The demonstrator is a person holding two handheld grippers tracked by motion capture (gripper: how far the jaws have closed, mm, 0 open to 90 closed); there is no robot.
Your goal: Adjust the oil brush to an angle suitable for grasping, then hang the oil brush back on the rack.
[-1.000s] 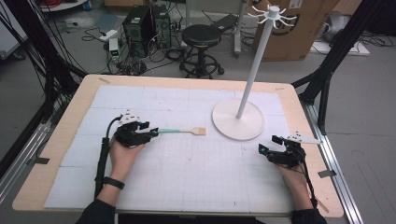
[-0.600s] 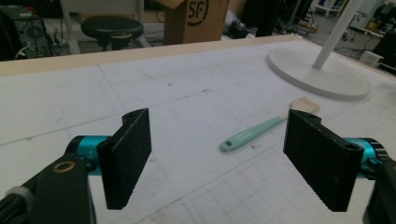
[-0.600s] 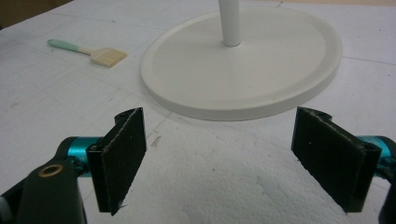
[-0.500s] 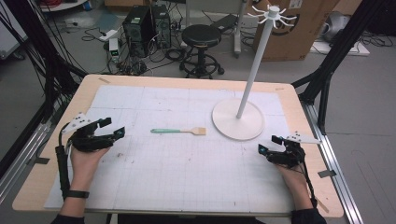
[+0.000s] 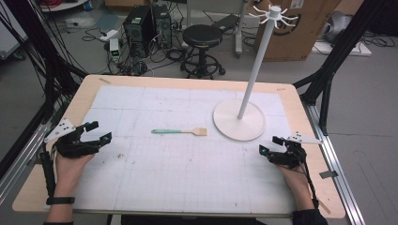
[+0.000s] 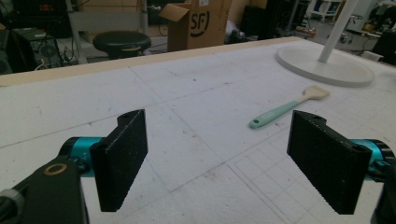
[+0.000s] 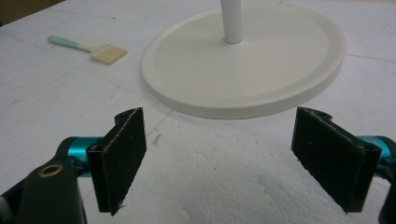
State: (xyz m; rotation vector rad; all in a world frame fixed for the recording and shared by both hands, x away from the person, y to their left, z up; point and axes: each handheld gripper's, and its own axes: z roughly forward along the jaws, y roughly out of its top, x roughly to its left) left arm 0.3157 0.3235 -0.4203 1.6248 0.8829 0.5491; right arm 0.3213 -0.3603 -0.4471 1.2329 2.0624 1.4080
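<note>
Backed off to the table's near-left edge, the left gripper point(image 5: 94, 132) now sits well apart from the pastry brush point(image 5: 180, 131), where a second ago it was closed around the mint-green handle; half a second ago it had already let go and pulled away. Brush and right gripper point(image 5: 270, 145) lie as they did in both earlier pictures.

Taking the white stand point(image 5: 239, 120) as the landmark: its round base rests on the far-right part of the table point(image 5: 141, 82), its pole rising to a ring of hooks at the top. The brush lies flat just to the left of that base, near but not touching it, bristles toward the base and handle pointing away. The right gripper rests on the near side of the base, jaws spread wide and empty. The left gripper is much farther to the left of the stand, jaws likewise spread with nothing between them.

Judging from this layout, the brush has been set down and the work in hand is probably hanging it on the stand. To do that well, the nearer right gripper should come in low over the handle's middle, jaws across the handle, and pinch squarely so that the hole at the handle's end point(image 6: 254, 123) stays free for a hook.
</note>
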